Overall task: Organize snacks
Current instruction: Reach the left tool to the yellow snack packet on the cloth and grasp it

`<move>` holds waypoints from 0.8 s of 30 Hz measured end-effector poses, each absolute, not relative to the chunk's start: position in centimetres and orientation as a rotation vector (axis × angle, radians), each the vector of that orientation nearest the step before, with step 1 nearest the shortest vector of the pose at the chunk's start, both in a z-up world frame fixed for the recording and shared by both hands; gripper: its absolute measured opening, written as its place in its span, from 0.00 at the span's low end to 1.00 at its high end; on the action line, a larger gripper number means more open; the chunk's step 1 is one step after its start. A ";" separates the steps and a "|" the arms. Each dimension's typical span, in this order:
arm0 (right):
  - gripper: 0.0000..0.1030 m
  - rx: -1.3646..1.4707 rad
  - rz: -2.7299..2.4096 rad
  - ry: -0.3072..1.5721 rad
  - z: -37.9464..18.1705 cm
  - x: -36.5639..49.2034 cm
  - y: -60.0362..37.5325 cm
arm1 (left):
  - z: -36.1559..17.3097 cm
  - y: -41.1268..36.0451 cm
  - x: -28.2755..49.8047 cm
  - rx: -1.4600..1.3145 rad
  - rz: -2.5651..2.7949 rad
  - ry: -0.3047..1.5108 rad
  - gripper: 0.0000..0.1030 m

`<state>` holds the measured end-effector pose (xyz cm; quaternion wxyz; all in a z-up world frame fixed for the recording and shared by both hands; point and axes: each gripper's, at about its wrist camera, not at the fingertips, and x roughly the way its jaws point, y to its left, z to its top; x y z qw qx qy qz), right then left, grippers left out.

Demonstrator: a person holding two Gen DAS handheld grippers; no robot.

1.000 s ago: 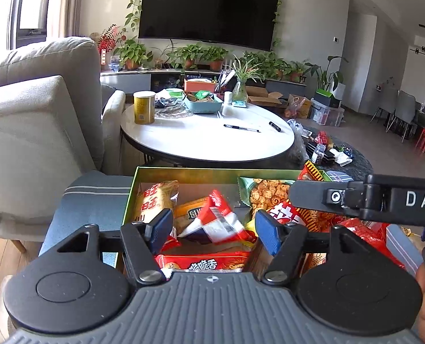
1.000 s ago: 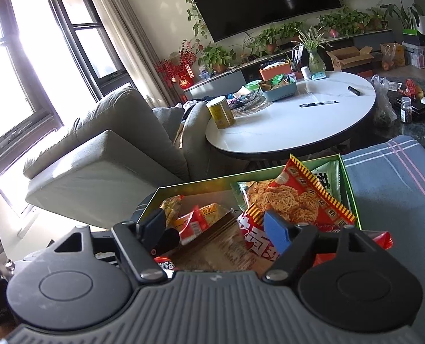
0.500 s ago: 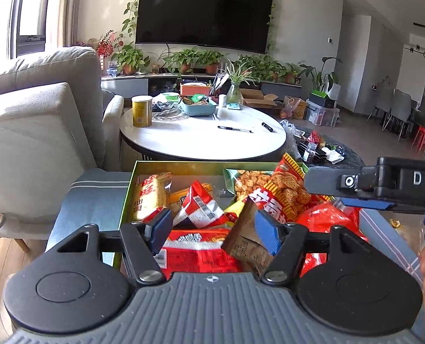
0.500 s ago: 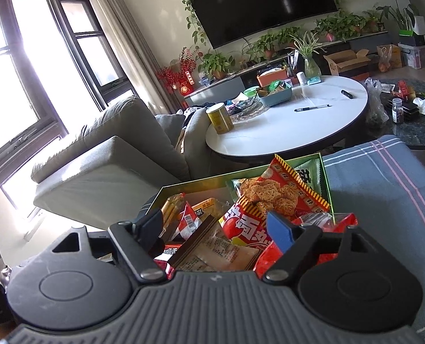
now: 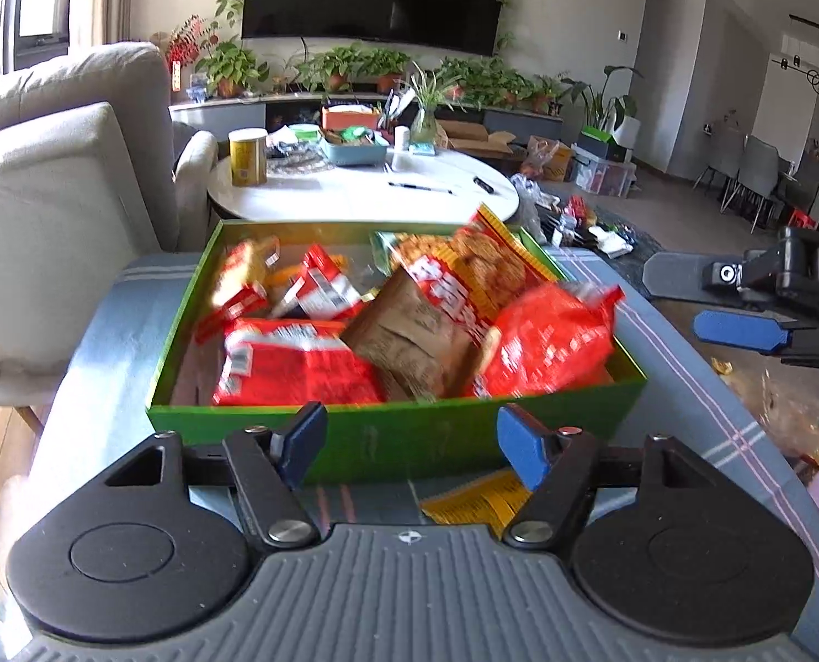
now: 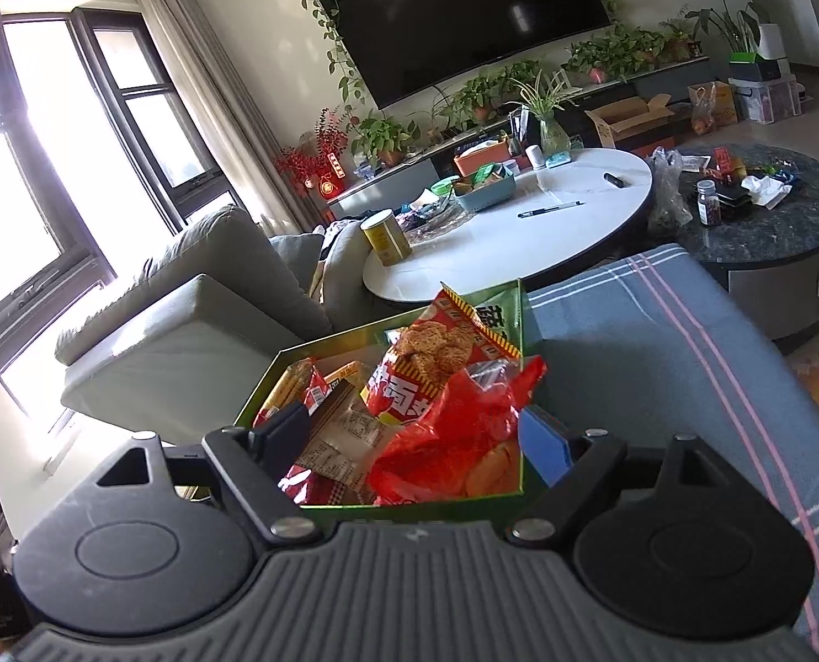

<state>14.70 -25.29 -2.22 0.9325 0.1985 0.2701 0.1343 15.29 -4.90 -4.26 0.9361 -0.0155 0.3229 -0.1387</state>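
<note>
A green box (image 5: pixel 398 433) full of snack packets sits on a blue-grey striped cloth (image 5: pixel 106 364). In it lie red packets (image 5: pixel 293 364), a brown packet (image 5: pixel 409 336), a crinkled red bag (image 5: pixel 553 342) and a noodle-snack bag (image 5: pixel 464 270). A yellow packet (image 5: pixel 478 499) lies on the cloth in front of the box. My left gripper (image 5: pixel 409 444) is open and empty, just before the box's near wall. My right gripper (image 6: pixel 415 441) is open and empty, over the box's near right corner (image 6: pixel 514 474); it also shows at the right in the left wrist view (image 5: pixel 740 325).
A white round table (image 5: pixel 365 193) with a yellow can (image 5: pixel 248 157), blue tray and pens stands behind the box. A grey sofa (image 5: pixel 51 182) is at the left. A dark round table (image 6: pixel 768 231) with clutter is at the right.
Both grippers have pulled back and up from inside the box. The whole box and its near wall have come into view. The snacks stay in the box.
</note>
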 end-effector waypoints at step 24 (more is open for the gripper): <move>0.63 0.427 0.265 0.625 -6.4 10.9 -30.2 | -10.0 -12.9 16.1 0.087 -0.197 0.892 0.64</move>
